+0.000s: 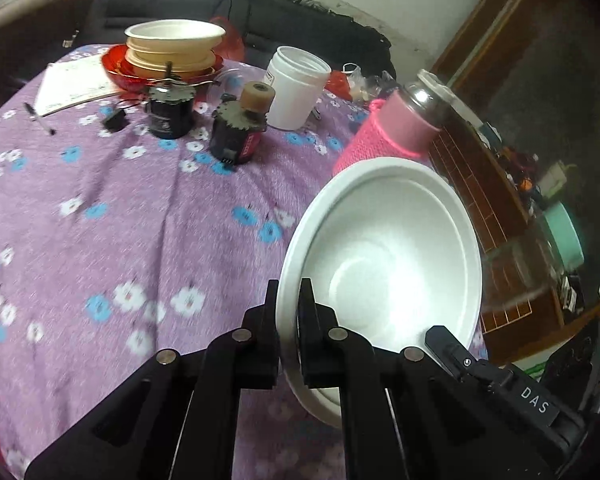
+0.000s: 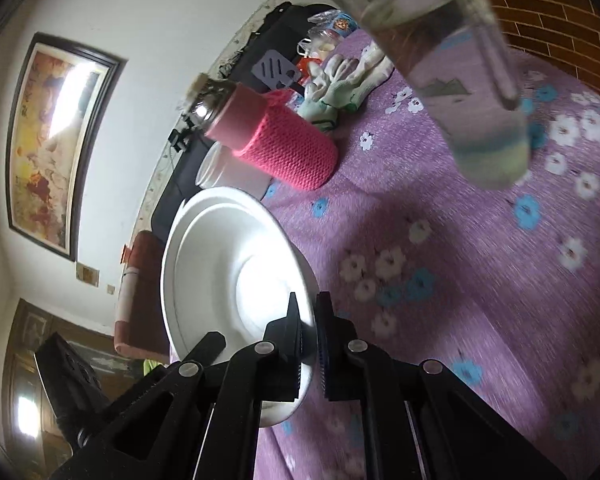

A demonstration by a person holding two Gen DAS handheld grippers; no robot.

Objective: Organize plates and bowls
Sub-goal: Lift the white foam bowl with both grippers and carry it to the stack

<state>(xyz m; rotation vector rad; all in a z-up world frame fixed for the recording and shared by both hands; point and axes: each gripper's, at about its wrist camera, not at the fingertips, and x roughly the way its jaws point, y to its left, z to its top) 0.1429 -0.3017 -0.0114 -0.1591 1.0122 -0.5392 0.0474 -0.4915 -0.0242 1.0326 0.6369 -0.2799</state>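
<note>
The left tongs (image 1: 288, 300) are pinched shut on the rim of a white bowl (image 1: 384, 256), one finger inside the lip and one outside. The right tongs (image 2: 308, 320) are clamped the same way on the opposite edge — so the bowl hangs between the two, tilted, and seems clear of the purple flowered tabletop (image 1: 120, 208). Just beyond the bowl stands a bottle in a pink knitted sleeve (image 1: 384, 132), with a white jar (image 1: 296, 86) near it. Farther off, across the cloth from the left tongs, a stack of bowls (image 1: 172, 50) already sits on a red plate (image 1: 120, 70). By the look of it, most nesting is done — this bowl probably has yet to join that stack.
</note>
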